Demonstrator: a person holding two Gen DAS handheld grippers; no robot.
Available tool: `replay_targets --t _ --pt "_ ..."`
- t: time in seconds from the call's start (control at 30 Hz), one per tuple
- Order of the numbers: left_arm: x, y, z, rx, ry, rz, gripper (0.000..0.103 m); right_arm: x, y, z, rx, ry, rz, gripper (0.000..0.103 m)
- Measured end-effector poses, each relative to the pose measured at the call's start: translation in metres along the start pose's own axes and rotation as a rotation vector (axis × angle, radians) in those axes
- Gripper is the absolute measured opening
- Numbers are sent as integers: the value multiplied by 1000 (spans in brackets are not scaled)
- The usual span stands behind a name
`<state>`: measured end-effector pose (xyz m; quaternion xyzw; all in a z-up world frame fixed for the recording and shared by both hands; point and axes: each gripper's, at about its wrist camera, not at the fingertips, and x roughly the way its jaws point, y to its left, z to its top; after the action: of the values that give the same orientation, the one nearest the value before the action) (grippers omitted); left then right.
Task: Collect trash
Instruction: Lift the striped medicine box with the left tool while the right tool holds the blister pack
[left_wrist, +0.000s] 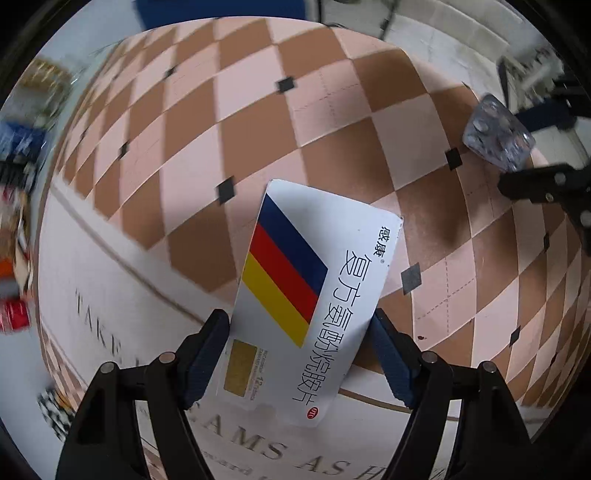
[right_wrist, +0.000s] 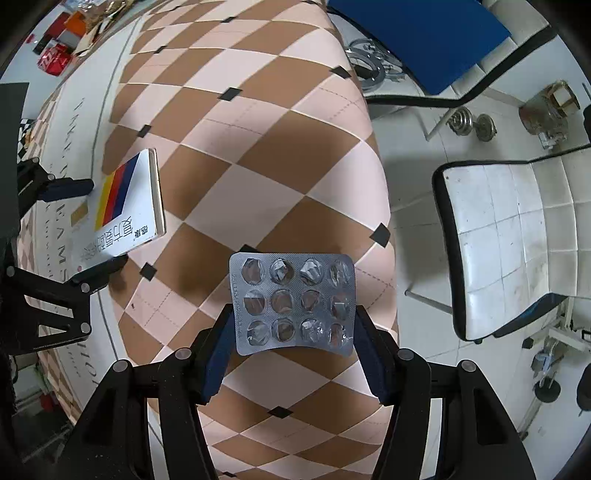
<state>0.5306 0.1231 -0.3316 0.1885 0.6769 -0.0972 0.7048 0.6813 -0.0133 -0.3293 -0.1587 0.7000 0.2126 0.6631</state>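
Observation:
A white medicine box (left_wrist: 295, 295) with blue, red and yellow stripes sits between the blue pads of my left gripper (left_wrist: 299, 321), which press on its two long edges just over the checkered tablecloth (left_wrist: 332, 110). The right wrist view shows the same box (right_wrist: 122, 206) in the left gripper (right_wrist: 98, 225) at the far left. My right gripper (right_wrist: 295, 315) is shut on a silver blister pack (right_wrist: 291, 302) with its pockets pushed out, held above the cloth (right_wrist: 258, 147). From the left wrist, that pack (left_wrist: 496, 133) and the right gripper (left_wrist: 524, 147) appear at the upper right.
The table edge (right_wrist: 384, 206) runs down just right of the blister pack. Beyond it stand a white-seated chair (right_wrist: 509, 240), a blue chair (right_wrist: 424, 33) and dumbbell weights (right_wrist: 472, 123) on the floor. Red and orange packages (right_wrist: 55, 59) lie at the table's far corner.

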Motion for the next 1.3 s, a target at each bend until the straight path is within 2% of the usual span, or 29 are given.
replay_targets --t 0.27,0.33,0.37,0.5,0.6,0.7,0.77,0.83,0.93,1.03,1.1,1.17,1.23,1.3 --pt "-56 5 -62 -289 -161 50 74 -32 21 -26 -64 -138 -42 63" --pt "-68 1 -85 -347 -184 46 48 -41 26 -37 -72 -172 -45 63" --pt "-74 -3 -97 -388 -185 42 40 -44 28 -43 -74 -183 -47 63" --pt "-88 -21 -140 -483 -212 20 40 -51 37 -73 -59 -193 -25 63" --pt "-73 -12 -162 -565 -201 -32 41 -48 44 -95 -57 -175 -22 63" --pt "-64 4 -169 -655 -178 -137 43 -44 45 -103 -33 -158 -5 63" --pt "-56 11 -163 -655 -162 -149 44 -38 46 -98 -29 -149 -7 63" --pt "-44 17 -150 -618 -129 -142 51 -34 46 -88 -27 -141 -9 63" --pt "-21 26 -128 -553 -64 -145 52 -30 43 -71 -29 -134 -20 63" --pt "-1 34 -105 -481 -4 -96 53 -27 40 -52 -32 -131 -28 63" --pt "3 41 -94 -473 -13 -113 66 -24 35 -39 -25 -127 -28 63" --pt "5 47 -85 -481 -10 -136 66 -22 31 -29 -18 -121 -22 63" --pt "9 49 -77 -473 -2 -158 73 -20 28 -20 -12 -118 -20 63" --pt "13 45 -71 -446 18 -161 74 -19 25 -14 -11 -116 -19 63"
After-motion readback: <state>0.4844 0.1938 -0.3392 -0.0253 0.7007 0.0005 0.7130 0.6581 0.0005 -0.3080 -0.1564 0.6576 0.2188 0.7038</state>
